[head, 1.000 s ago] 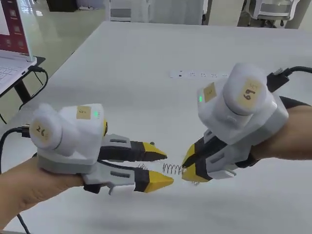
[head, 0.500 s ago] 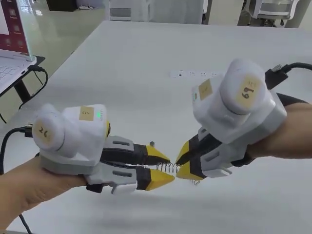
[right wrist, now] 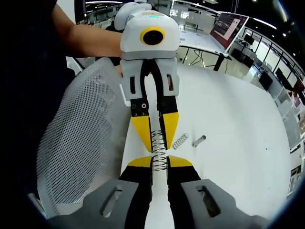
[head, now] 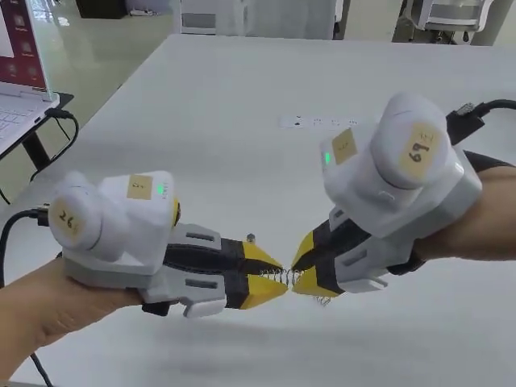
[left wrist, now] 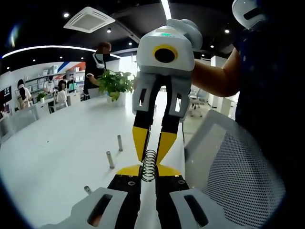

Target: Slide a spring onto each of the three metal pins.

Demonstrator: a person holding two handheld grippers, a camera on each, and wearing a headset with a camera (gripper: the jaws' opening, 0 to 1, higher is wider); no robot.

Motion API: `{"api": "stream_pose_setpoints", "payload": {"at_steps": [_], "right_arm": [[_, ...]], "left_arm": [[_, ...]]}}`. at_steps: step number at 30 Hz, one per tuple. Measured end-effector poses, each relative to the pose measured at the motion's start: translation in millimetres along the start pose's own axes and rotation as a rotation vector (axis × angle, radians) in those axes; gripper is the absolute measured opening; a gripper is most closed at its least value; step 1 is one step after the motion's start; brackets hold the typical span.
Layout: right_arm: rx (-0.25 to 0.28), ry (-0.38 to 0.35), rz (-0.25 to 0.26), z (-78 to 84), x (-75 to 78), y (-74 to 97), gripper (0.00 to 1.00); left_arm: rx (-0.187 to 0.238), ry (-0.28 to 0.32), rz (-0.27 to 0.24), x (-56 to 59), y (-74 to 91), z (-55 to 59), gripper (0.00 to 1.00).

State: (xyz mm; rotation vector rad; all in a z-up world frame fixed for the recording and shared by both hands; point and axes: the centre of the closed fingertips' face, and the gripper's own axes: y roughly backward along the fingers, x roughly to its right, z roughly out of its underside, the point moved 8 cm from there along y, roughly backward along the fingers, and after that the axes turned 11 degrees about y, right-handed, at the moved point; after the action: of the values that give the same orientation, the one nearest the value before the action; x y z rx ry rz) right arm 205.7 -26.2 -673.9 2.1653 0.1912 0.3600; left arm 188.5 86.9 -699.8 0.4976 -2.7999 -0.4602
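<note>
Now we have closed the left tool (head: 279, 280) onto the spring (head: 288, 278) that the right tool (head: 297, 269) also grips, tips almost touching above the worktop (head: 242, 121). It looks like a handover, with 3 pins (left wrist: 110, 159) bare nearby.

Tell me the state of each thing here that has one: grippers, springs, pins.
left gripper: shut on the held spring
right gripper: shut on its other end
held spring: off the table, between both grippers
pins: upright, bare
loose spring: lying on the table
laptop: open
</note>
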Motion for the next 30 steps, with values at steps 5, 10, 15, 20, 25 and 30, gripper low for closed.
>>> {"api": "stream_pose_setpoints", "payload": {"at_steps": [5,10,15,20,25,30], "right_arm": [[0.007,-0.003,-0.008,1.8,-1.4,-0.7,0.08],[0.003,-0.009,-0.022,5.9,-3.3,-4.6,0.09],[0.005,-0.013,-0.028,7.7,-4.5,-6.5,0.1],[0.01,-0.006,-0.026,7.9,-5.3,-6.0,0.09],[0.011,-0.038,-0.023,6.5,-4.4,-2.2,0.08],[0.017,-0.068,-0.021,1.9,-2.9,5.0,0.08]], "left_arm": [[-0.004,-0.002,0.011,2.0,-0.7,-0.1,0.02],[0.008,-0.004,0.02,5.4,-0.6,-3.6,0.02],[0.017,-0.005,0.027,7.7,0.2,-6.7,0.02],[0.022,-0.004,0.027,7.4,0.6,-6.1,0.02],[0.016,-0.01,0.021,5.9,0.0,-5.2,0.03],[0.003,-0.021,0.02,4.9,-1.0,-4.0,0.03]]}}
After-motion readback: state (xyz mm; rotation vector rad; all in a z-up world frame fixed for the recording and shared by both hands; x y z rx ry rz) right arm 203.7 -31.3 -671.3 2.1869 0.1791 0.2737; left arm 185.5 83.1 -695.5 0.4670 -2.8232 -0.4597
